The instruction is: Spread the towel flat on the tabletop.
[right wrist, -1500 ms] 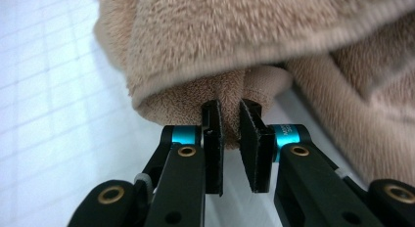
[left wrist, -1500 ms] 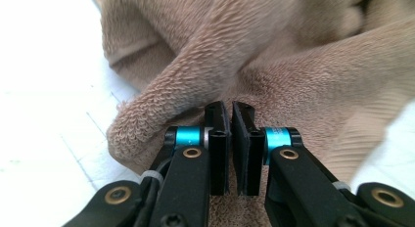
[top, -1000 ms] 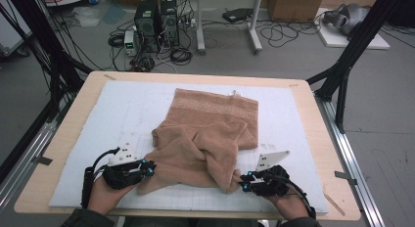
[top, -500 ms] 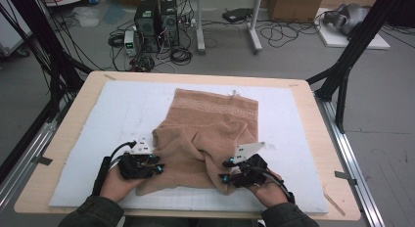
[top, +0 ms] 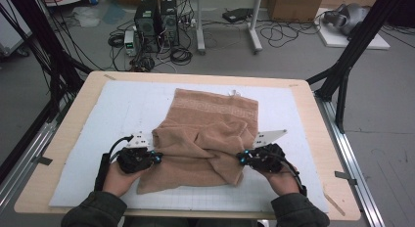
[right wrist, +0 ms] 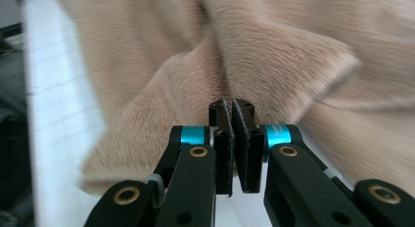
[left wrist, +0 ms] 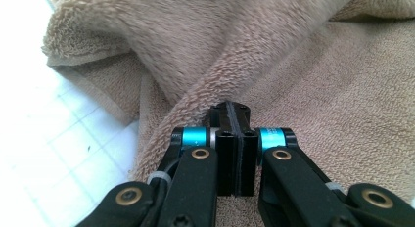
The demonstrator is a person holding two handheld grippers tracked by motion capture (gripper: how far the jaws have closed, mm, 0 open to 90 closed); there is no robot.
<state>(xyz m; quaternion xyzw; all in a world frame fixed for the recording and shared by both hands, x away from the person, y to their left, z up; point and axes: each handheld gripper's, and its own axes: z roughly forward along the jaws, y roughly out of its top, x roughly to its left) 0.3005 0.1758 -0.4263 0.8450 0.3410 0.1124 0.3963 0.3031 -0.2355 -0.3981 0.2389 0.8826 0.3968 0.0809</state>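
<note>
Towel (top: 210, 134): tan, rumpled, mat (top: 107, 114) centre | left gripper (top: 155, 158): 8 o'clock edge, just closed, pinching terry fold | right gripper (top: 241, 159): 4 o'clock edge, just closed, pinching fold

A rumpled tan terry towel (top: 208, 134) lay at the centre of the frame on a white gridded mat (top: 112, 109), which covered a pale wooden table (top: 68, 129). The left gripper (top: 155, 158) sat at the towel's lower-left edge and the right gripper (top: 241, 159) at its lower-right edge. Two black computer towers (top: 156, 17) stood on the floor beyond the table, at upper left.
</note>
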